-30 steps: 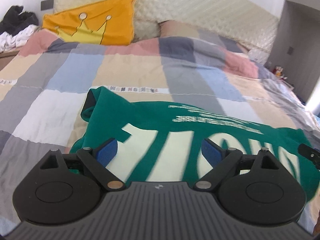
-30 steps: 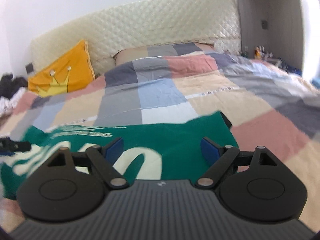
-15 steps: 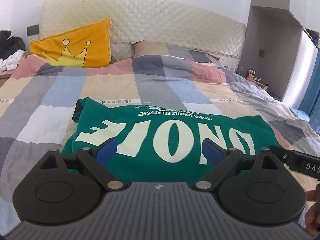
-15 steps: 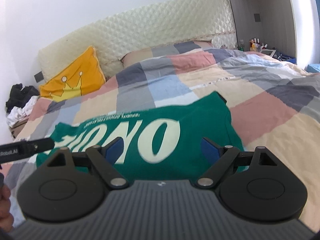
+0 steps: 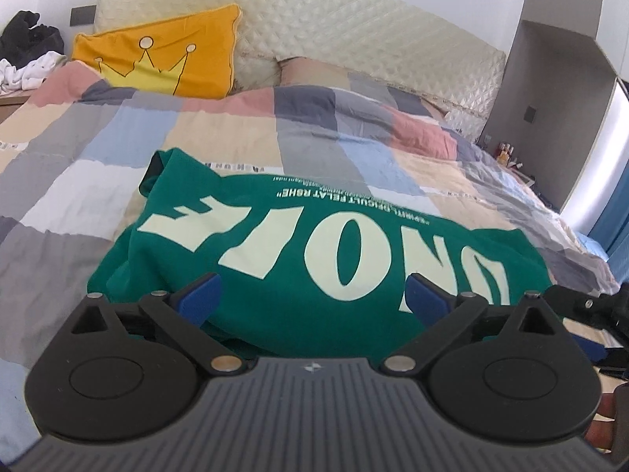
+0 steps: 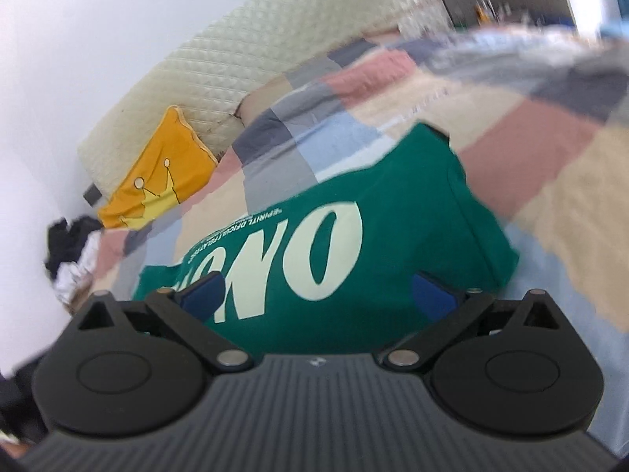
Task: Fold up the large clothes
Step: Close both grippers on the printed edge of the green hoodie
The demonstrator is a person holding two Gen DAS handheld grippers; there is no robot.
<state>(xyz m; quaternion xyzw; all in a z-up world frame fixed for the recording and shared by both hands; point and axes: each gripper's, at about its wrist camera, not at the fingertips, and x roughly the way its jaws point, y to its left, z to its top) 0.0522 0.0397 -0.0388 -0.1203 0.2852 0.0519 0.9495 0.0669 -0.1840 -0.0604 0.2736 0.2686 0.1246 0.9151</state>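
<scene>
Both the left gripper [image 5: 312, 301] and right gripper [image 6: 318, 295] are opening, empty, over the green printed cotton shirt [image 5: 314, 251] near the patchwork bed's [image 5: 220, 137] foot edge; a shallow pinch could drag layers apart.

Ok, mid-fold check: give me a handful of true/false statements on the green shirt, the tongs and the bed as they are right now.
1. The green shirt lies folded on the patchwork quilt with its big pale lettering facing up. True.
2. The left tongs are clamped on the shirt's near edge. False: their jaws are opening, the blue pads apart and pinching no cloth.
3. A yellow crown pillow leans against the quilted headboard. True.
4. The right tongs carry a white towel. False: their jaws are opening with nothing gripped; only the shirt lies beyond them.
5. The shirt hangs off the edge of the bed. False: it rests on the quilt, which shows on both its sides.
</scene>
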